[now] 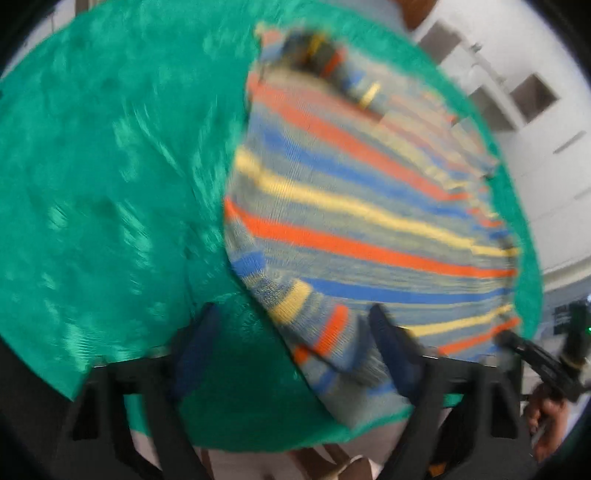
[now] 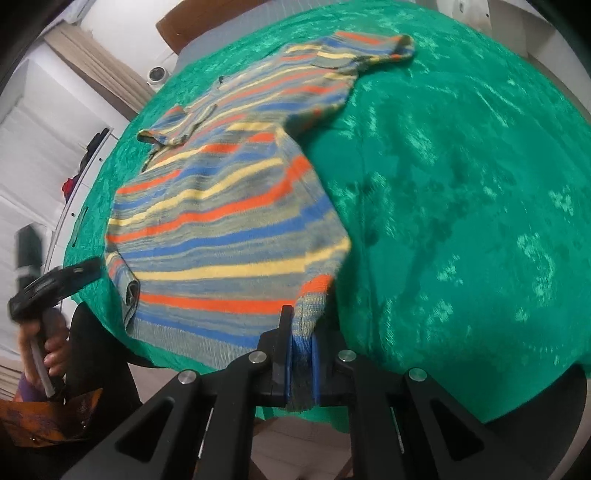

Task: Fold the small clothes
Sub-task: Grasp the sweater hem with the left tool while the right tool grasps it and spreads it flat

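Observation:
A striped knit sweater [image 2: 229, 221] in blue, orange, yellow and grey lies on the green tablecloth [image 2: 461, 184], its lower half folded up over the body. My right gripper [image 2: 301, 332] is shut on the sweater's near corner at the table's front edge. In the blurred left wrist view, my left gripper [image 1: 295, 339] is open. A folded corner of the sweater [image 1: 351, 192] lies between its dark blue pads [image 1: 199, 343] without being pinched. The left gripper [image 2: 85, 267] also shows at the sweater's left edge, and the right gripper [image 1: 517, 341] at the far right.
The green cloth [image 1: 110, 166] hangs over the table's rounded edge close to both grippers. A wooden chair back [image 2: 192, 26] stands behind the table. White cabinets [image 1: 517, 96] line the wall. A hand [image 2: 48, 350] grips the left handle.

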